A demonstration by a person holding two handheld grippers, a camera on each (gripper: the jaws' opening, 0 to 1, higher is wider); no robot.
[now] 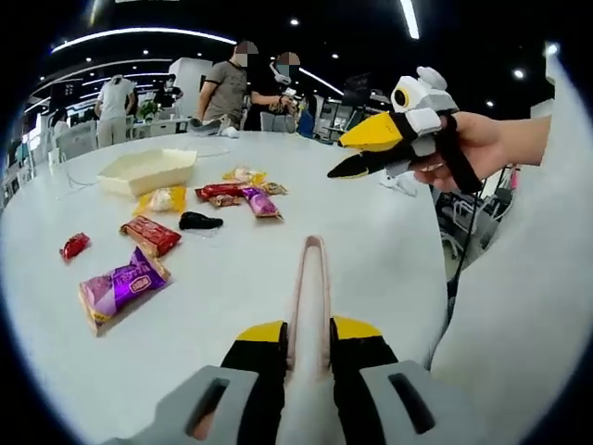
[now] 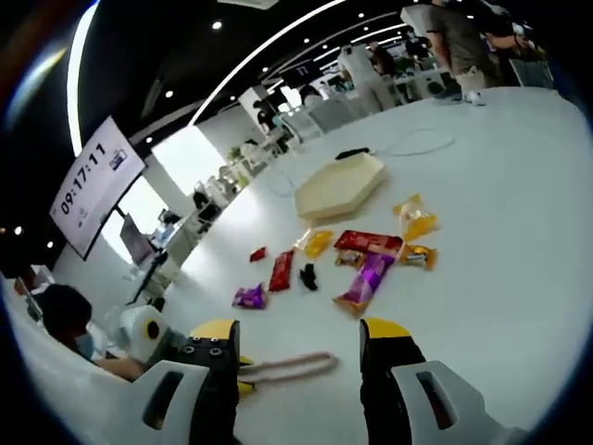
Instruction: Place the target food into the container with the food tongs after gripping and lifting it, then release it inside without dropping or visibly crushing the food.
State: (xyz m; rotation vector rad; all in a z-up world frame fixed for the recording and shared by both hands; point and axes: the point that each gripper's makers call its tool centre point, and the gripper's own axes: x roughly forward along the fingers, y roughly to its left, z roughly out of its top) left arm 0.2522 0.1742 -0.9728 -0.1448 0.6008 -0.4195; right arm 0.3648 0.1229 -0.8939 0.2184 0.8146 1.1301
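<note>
Left gripper view: snacks lie beyond tongs

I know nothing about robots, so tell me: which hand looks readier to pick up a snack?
Left. The left tool grips the tongs, aimed at the snacks on the table; the right tool is open and empty.

Cream container, pink tongs (table white).

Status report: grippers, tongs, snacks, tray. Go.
Left gripper shut on tongs. Right gripper open, raised off table. Snacks loose on table, none gripped; tray beyond them. Nothing in the way.
</note>
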